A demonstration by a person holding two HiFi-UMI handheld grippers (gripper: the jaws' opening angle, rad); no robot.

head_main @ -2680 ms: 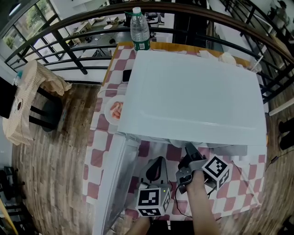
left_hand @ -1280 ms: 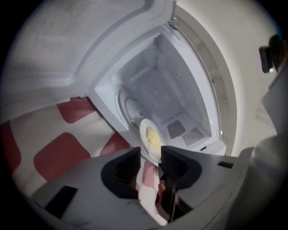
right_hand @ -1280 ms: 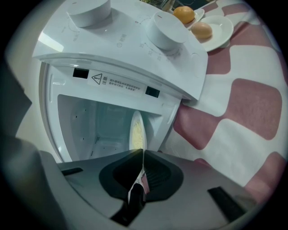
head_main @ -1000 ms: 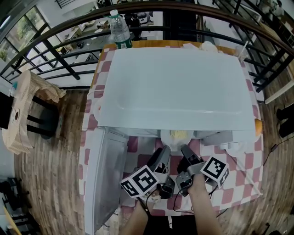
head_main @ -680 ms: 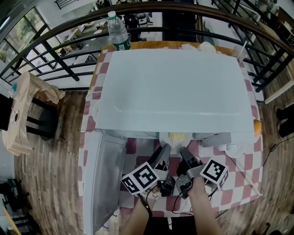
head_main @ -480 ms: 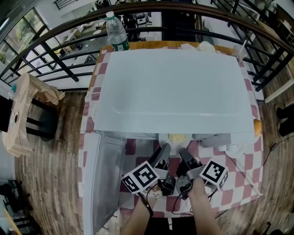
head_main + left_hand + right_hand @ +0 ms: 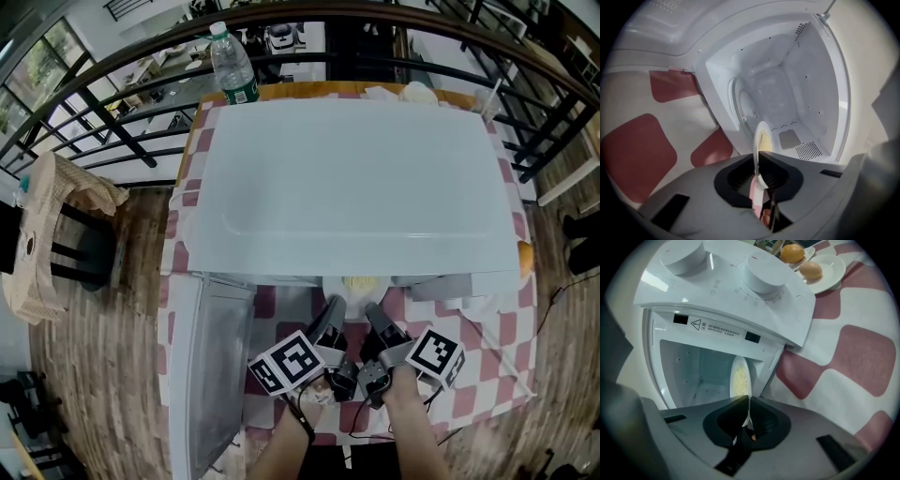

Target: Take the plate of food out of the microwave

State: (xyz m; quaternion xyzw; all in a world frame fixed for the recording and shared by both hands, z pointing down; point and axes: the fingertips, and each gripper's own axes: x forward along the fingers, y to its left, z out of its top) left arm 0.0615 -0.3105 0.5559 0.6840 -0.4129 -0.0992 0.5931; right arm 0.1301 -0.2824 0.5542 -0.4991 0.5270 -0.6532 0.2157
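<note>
Left hand-held gripper (image 7: 330,317) just closed onto the plate (image 7: 361,281) rim, right hand-held gripper (image 7: 373,319) is clamped there too, at the microwave (image 7: 356,178) mouth.

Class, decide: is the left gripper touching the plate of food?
Touching. The left gripper view shows the left gripper, whose jaws have just been closing, pinching the plate by its rim.
</note>
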